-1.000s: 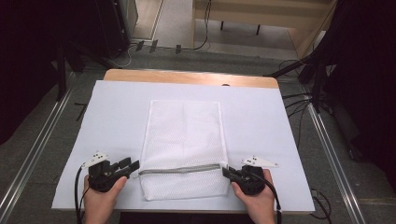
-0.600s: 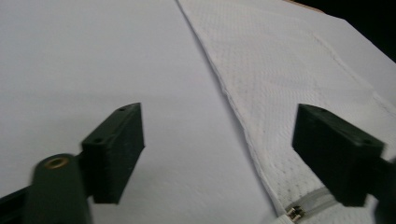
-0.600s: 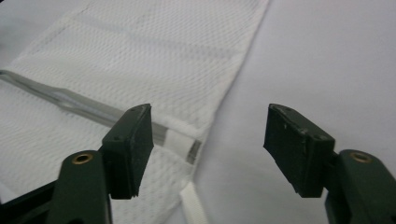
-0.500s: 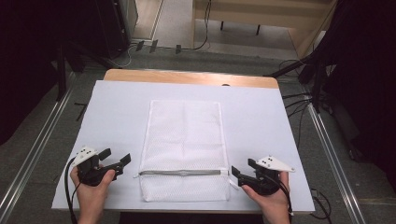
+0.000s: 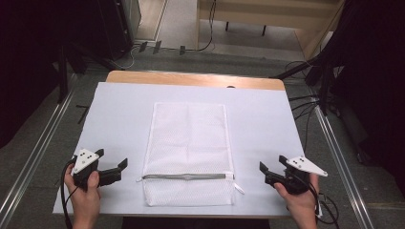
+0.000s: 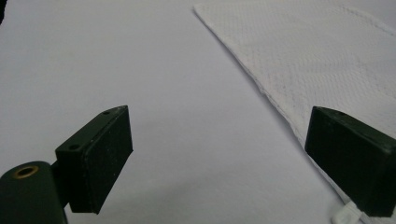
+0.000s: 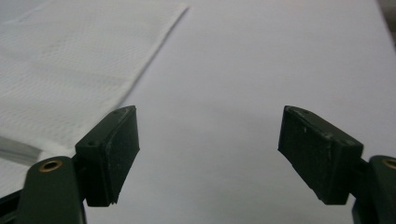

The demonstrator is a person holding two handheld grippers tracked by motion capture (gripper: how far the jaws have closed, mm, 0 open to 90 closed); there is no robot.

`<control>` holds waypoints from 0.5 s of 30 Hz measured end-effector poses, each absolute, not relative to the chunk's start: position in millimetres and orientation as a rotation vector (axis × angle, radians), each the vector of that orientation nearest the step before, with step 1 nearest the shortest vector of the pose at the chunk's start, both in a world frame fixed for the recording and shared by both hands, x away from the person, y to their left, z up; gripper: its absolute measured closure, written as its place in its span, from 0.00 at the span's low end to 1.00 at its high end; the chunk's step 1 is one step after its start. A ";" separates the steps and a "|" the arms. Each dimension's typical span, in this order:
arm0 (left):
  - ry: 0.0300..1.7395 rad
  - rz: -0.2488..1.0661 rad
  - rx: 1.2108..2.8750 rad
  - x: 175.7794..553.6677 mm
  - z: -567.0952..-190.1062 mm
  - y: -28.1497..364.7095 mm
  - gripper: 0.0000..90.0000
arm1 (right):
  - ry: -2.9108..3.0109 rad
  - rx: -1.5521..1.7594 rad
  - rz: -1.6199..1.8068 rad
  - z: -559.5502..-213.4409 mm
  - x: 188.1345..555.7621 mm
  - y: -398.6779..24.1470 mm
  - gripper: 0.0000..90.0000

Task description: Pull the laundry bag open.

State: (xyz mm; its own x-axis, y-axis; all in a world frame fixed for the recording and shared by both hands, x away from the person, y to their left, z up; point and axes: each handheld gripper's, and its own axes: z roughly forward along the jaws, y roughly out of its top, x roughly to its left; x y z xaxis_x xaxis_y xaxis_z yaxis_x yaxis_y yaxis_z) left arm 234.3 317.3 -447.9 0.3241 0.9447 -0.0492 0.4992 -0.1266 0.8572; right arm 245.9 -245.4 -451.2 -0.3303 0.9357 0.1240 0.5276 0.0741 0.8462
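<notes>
Mesh bag [image 5: 188, 152] lies flat at the middle of your white sheet [image 5: 119, 114], zipper [image 5: 184, 176] running across near your edge. Your left gripper [image 5: 122, 167] sits just beside the bag's left side, jaws wide apart, nothing between them. Your right gripper [image 5: 263, 172] sits off the bag's right side, jaws likewise spread and empty.

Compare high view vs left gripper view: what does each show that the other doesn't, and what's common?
High view alone: the mesh bag whole, with its grey zipper, the right gripper and both hands, the wooden table edge and the floor with cables.

Left gripper view alone: the inner faces of the left gripper jaws, spread wide over bare sheet, and the bag's mesh weave up close.

Shared: the white sheet, the bag's left edge, the left gripper open and off the bag.
</notes>
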 end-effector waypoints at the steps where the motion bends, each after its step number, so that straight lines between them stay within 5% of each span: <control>1: 1.280 0.667 1.768 234.3 -448.1 318.5 0.03 | 1.885 1.452 1.171 -451.8 245.8 -250.5 0.20; 15: 1.282 0.657 1.756 235.2 -448.3 328.5 0.00 | 1.806 1.476 1.139 -457.0 241.8 -277.8 0.10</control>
State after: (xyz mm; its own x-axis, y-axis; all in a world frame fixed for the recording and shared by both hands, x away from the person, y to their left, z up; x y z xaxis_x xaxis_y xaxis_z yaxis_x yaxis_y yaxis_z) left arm 235.2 328.5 -448.3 0.3389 0.9387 -0.0635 0.4965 -0.1211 0.8595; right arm 241.8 -277.8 -457.0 -0.2548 0.9616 0.1018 0.5057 0.0428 0.8616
